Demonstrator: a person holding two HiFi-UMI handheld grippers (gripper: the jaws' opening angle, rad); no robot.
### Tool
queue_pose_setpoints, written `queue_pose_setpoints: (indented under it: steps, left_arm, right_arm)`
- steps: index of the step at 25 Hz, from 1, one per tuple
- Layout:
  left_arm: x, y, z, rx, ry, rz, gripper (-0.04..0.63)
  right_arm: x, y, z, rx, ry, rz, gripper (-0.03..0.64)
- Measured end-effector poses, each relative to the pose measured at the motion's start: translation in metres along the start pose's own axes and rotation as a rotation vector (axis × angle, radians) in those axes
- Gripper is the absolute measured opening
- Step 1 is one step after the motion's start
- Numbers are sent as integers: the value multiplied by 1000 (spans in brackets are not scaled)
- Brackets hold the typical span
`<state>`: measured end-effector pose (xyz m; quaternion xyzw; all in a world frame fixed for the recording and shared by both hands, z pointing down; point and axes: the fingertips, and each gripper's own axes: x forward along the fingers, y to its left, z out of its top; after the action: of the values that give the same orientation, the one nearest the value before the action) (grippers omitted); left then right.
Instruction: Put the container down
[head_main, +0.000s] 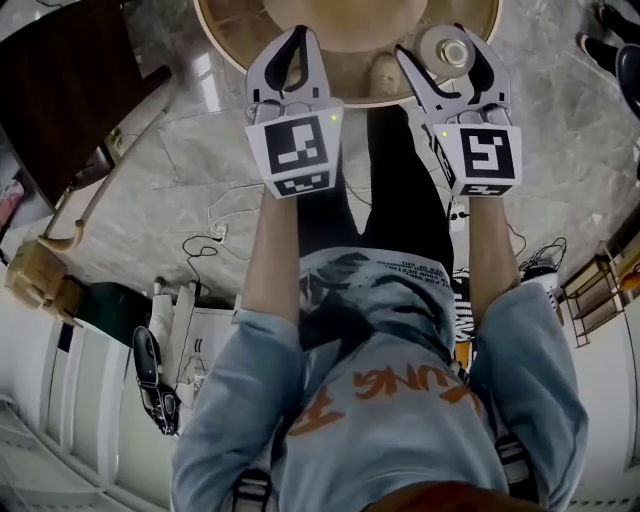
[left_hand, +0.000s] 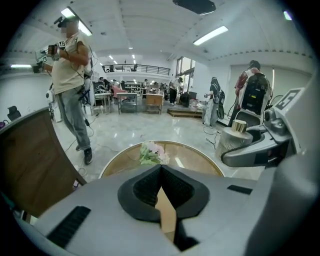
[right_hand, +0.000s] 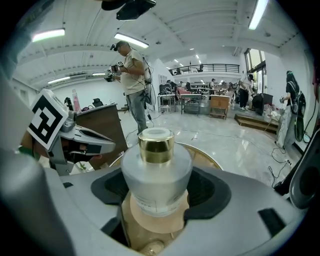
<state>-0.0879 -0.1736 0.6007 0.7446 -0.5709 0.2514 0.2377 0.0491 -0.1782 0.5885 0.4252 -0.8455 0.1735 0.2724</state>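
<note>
Container (right_hand: 156, 172) clamped between right tool (right_hand: 158, 192) jaws — left tool (left_hand: 161, 172) pressed together, empty.

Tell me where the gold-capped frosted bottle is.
The frosted bottle is gripped in the right tool, at the head view's upper right, over the near rim of the round table, beside the left tool.

Round wooden table (left_hand: 194, 159) — pale flowers (left_hand: 151, 153) on top
</note>
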Motion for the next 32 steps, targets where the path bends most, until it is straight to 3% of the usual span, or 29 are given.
queue_pose_setpoints:
  steps: [10, 17, 22, 32]
  left_arm:
    - [58, 3, -89, -3, 77, -62, 17]
    - [67, 15, -95, 4, 116, -11, 17]
    - [64, 16, -109, -91, 158, 9, 17]
    - [71, 13, -115, -98, 206, 18, 17]
  right_arm:
    - [79, 27, -83, -54, 56, 113, 344]
    - [96, 14, -91, -5, 74, 110, 344]
    - [116, 8, -105, -7, 93, 99, 344]
    - [161, -15, -105, 46, 107, 54, 344]
